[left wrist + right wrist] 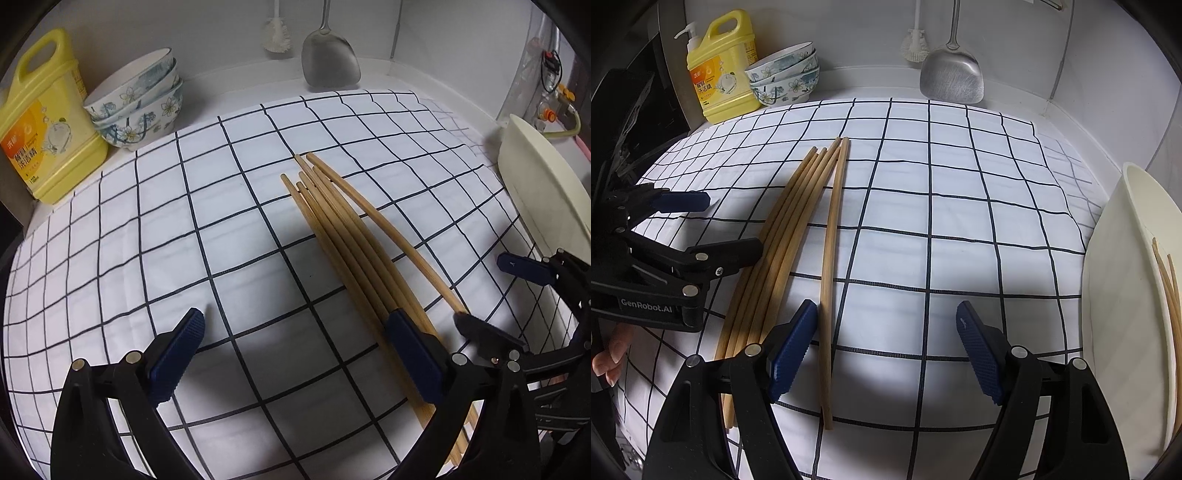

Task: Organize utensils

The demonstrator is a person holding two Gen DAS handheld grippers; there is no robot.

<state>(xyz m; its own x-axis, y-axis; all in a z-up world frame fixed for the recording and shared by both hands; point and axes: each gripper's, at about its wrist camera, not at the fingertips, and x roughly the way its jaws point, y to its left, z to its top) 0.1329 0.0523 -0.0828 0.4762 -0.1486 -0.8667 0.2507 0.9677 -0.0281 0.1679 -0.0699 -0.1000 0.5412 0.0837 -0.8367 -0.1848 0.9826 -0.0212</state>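
While right wrist view alone shows chopsticks (1169,291) inside white bowl (1115,280) at 3 o'clock, both views show loose chopsticks (354,236) on checked worktop cloth (147,236), left hand-held gripper (295,332) open wide, right hand-held gripper (886,332) open around one stick (831,258).

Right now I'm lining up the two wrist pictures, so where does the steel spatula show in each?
Left wrist: the steel spatula hangs on the back wall, top centre, right of the white brush.
Right wrist: the steel spatula is top, right of centre, again beside the brush.
Shared landmark: the yellow detergent bottle at upper left.
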